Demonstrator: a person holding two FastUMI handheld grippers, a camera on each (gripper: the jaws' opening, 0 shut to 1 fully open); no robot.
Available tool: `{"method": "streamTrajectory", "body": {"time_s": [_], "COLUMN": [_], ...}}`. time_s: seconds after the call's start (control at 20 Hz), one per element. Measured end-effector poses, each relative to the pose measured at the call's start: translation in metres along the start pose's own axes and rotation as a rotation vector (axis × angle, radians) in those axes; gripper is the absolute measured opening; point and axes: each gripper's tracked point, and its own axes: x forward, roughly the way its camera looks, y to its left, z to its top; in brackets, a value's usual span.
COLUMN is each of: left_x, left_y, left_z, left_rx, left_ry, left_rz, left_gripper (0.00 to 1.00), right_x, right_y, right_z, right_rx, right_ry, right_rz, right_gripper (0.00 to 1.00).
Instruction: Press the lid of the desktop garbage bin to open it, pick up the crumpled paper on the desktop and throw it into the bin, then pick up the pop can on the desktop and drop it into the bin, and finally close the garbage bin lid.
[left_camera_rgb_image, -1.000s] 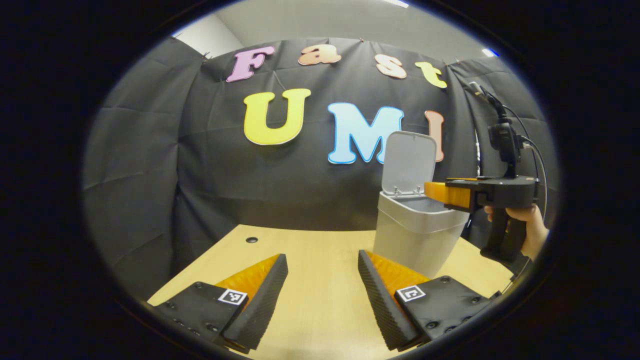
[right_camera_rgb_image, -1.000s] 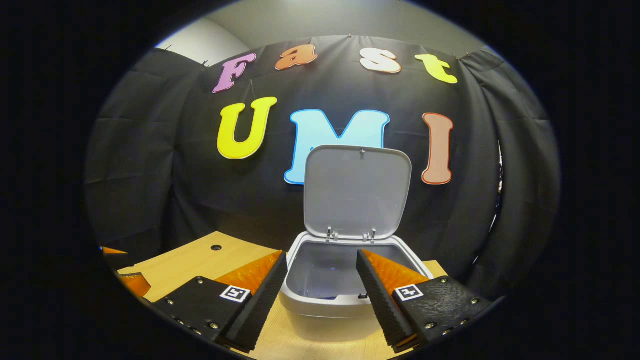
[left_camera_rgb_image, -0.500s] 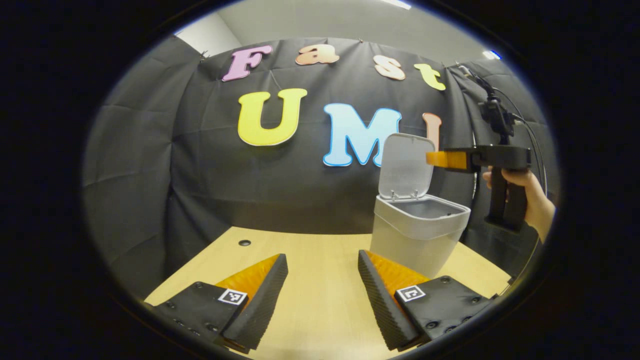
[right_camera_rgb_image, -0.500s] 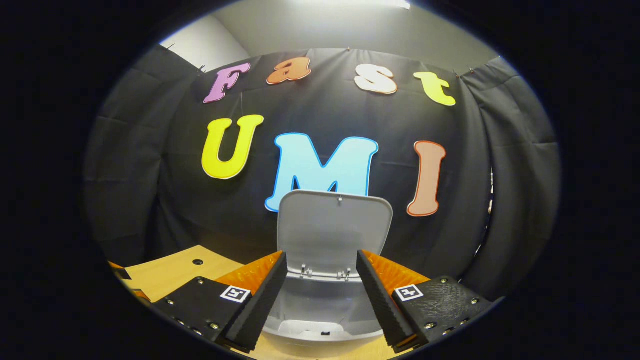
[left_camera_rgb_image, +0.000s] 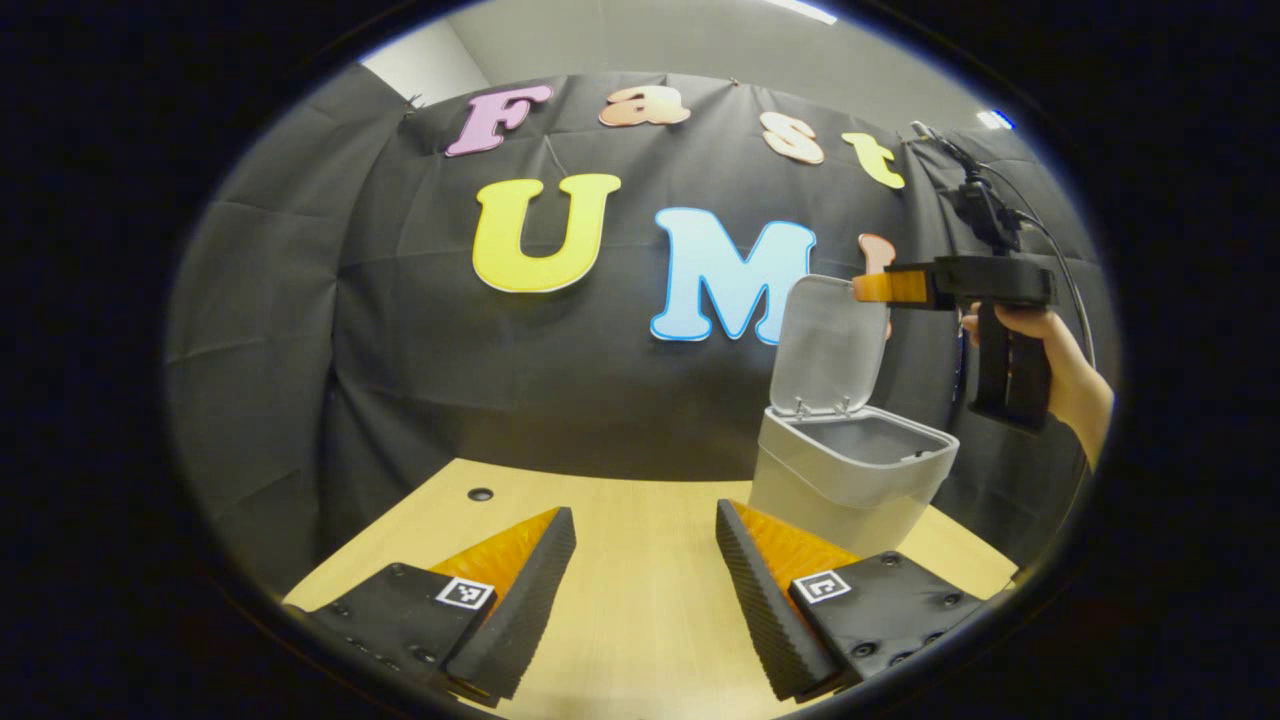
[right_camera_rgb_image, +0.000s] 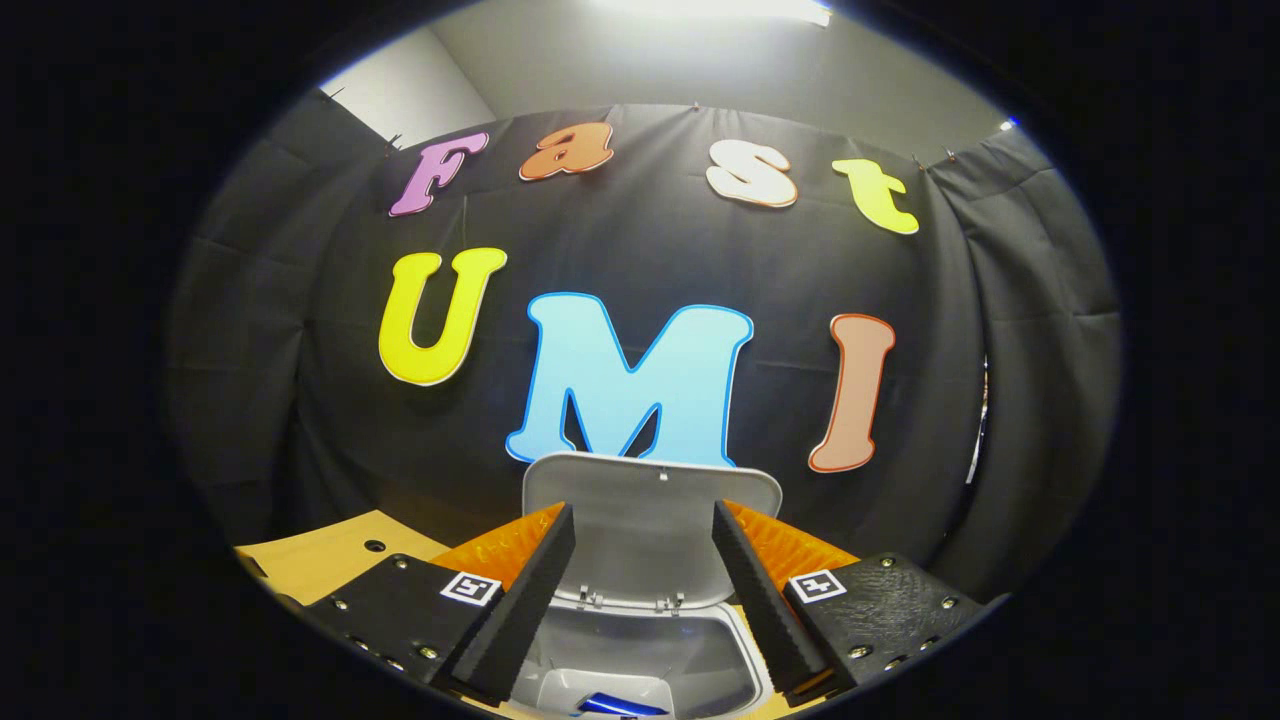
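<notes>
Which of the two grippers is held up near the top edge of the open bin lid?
The right gripper: it is raised beside the lid, while the left gripper stays low over the table.

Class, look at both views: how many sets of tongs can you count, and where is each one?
2. The left tongs sit open low over the wooden desk. The right tongs, also open, are raised level with the top edge of the bin's upright lid.

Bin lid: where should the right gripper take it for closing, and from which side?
Likely the lid's free top edge, from above. It stands upright on hinges at the bin's rear rim, and the open right gripper could straddle that thin edge.
</notes>
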Motion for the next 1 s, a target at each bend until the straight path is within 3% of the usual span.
{"method": "streamTrajectory", "body": {"time_s": [0.4, 1.0], "left_x": [0.025, 0.031], "left_y": [-0.001, 0.005], "left_z": [0.001, 0.014], "left_rx": [-0.008, 0.007], "left_ry": [0.013, -0.025], "left_rz": [-0.012, -0.023], "left_gripper": [0.93, 0.93], "right_x": [0.042, 0.069], "right_y": [-0.009, -0.008], "right_z": [0.032, 0.015], "right_rx": [0.03, 0.075], "right_ry": [-0.028, 0.078], "right_rz": [-0.028, -0.035], "right_gripper": [0.89, 0.89]}}
